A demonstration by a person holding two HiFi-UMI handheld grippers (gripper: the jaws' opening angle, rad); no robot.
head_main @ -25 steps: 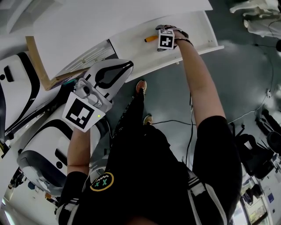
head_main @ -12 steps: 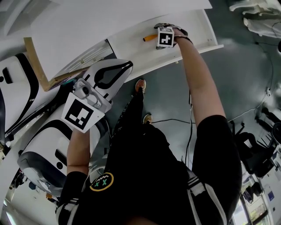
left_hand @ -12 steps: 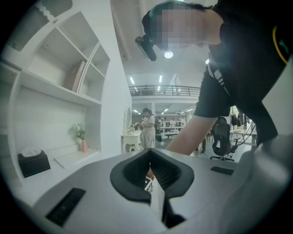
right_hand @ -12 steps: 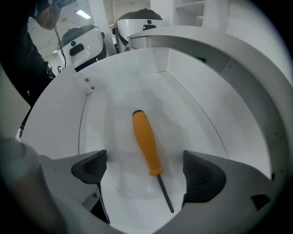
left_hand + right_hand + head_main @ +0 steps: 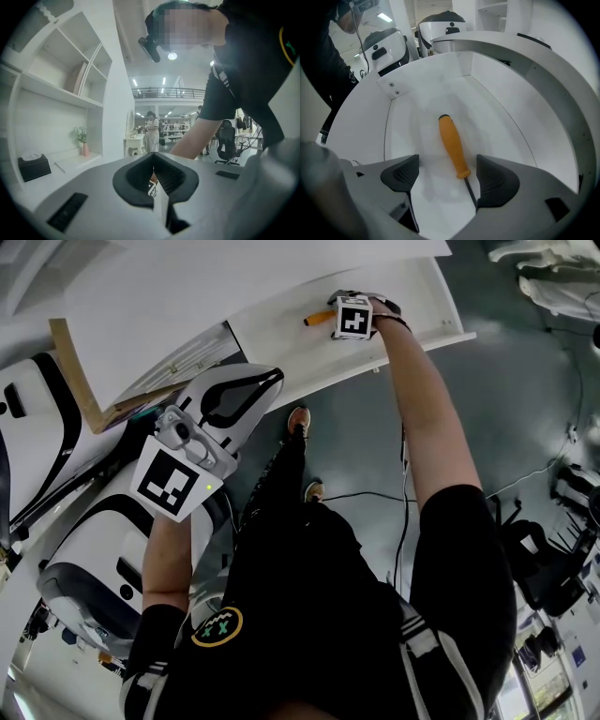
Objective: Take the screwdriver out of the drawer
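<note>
straddling the screwdriver (image 5: 453, 146) in the open drawer (image 5: 417, 79), the right tongs (image 5: 447, 177) have just been closing, spread, not yet pinching; lifting remains. left tongs (image 5: 153, 176) pressed together.

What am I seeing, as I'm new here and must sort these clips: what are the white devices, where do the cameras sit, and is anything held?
There is no robot: a person holds a two-jaw tool in each hand. The head view comes from a camera on the person's head, looking down. The other two come from cameras riding on each tool. The right tool points down into an open white drawer, where an orange-handled screwdriver lies on its bottom. Its jaws stand apart on either side of the screwdriver and have just been closing, but do not grip it yet. The left tool is away from the drawer, jaws together, holding nothing.
</note>
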